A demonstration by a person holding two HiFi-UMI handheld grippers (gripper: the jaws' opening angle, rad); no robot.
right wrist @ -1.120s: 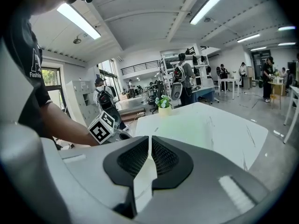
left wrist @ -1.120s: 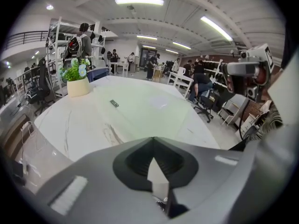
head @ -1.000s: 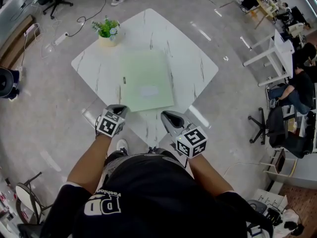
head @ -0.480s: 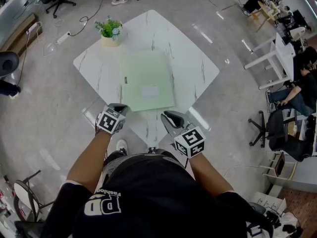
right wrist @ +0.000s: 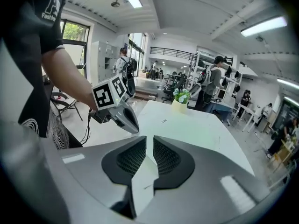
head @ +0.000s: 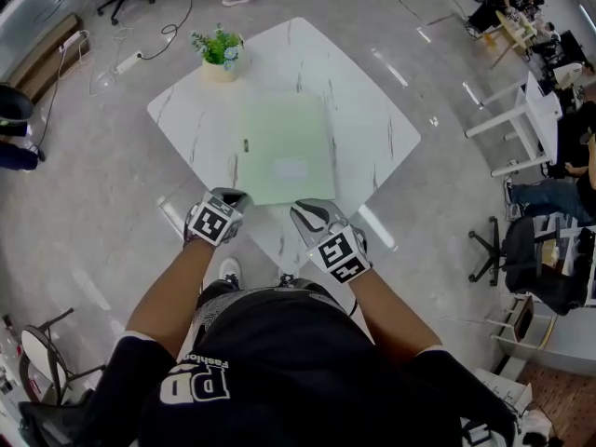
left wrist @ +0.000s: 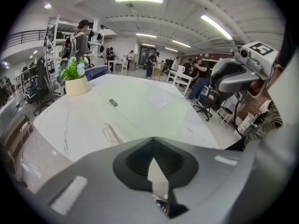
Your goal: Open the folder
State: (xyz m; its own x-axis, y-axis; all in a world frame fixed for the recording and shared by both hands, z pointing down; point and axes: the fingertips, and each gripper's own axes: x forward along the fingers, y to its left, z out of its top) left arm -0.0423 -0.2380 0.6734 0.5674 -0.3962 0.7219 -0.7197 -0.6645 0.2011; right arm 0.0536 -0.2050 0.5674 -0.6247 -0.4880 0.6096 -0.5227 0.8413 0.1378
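Observation:
A pale green folder [head: 284,152] lies flat and closed on the white marble table [head: 372,119]; it also shows in the left gripper view [left wrist: 145,106] and the right gripper view [right wrist: 196,132]. My left gripper [head: 230,196] hovers at the table's near-left edge, just short of the folder's near-left corner, with its jaws shut on nothing [left wrist: 152,139]. My right gripper [head: 305,210] hangs over the folder's near edge, its jaws a narrow slit apart with nothing between them [right wrist: 149,139]. Each gripper sees the other: the right gripper [left wrist: 233,73] and the left gripper [right wrist: 117,111].
A potted plant [head: 220,52] stands at the table's far-left corner. A small dark clip [head: 246,144] lies beside the folder's left edge. Office chairs [head: 521,250], white desks [head: 521,110] and people fill the right side. Cables [head: 140,49] trail on the floor at the far left.
My right gripper has moved left and forward to the folder's near edge and rolled, so its marker cube now faces more upward. The left gripper has stayed put.

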